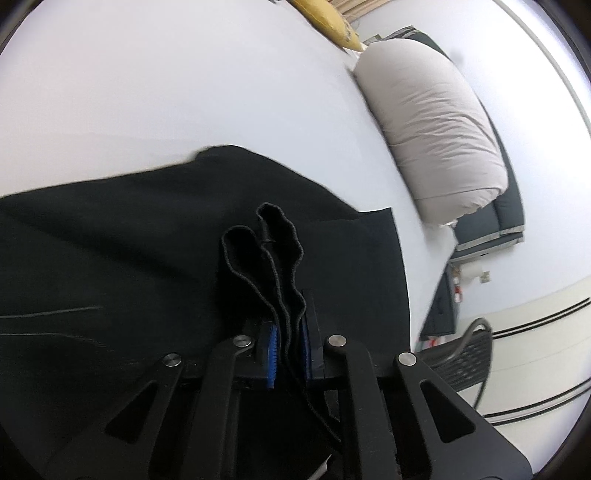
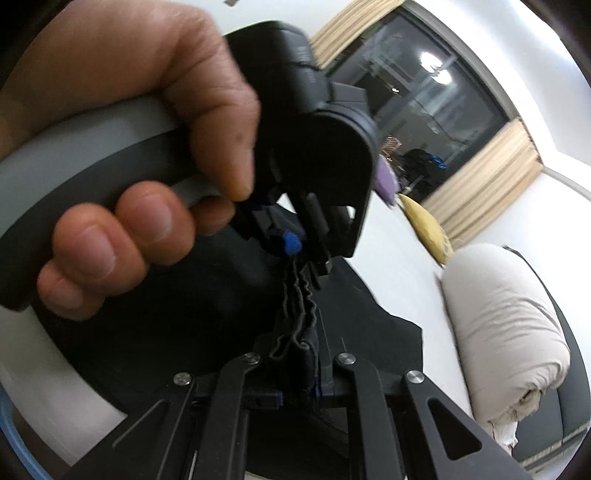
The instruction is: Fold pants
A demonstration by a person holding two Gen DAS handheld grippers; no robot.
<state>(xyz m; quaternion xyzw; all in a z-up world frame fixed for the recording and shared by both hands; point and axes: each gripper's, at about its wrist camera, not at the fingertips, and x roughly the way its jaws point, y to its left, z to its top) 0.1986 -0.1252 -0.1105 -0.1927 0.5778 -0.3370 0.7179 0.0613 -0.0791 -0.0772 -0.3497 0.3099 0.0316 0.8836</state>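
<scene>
So the left gripper point(image 1: 288, 347) has its jaws clamped tight on a bunched-up edge of the black fabric pants point(image 1: 110, 240), with the blue-lined pads point(image 1: 272, 354) squeezing several wavy stitched layers that stick up in loops past the tips. Can't really tell if that's the waistband or a hem, since it's all black on black. The right gripper point(image 2: 299, 354) is pinching a similar wad of the same edge, but its pads are mostly buried under the cloth, so you only catch a sliver of blue. In the right wrist view the person's left hand point(image 2: 122, 184) wrapped around its handle fills most of the left side, blurry, and blocks a lot of the pants. The rest of the garment lies spread flat and dark on the white bed surface point(image 1: 184, 92), running off the left edge of the left wrist view, with a thin pale seam line barely visible. Further out there's a rolled beige duvet point(image 1: 439, 136), a yellow cushion point(image 1: 328, 22) cut off at the top, and a dark window with beige curtains point(image 2: 491, 173).
</scene>
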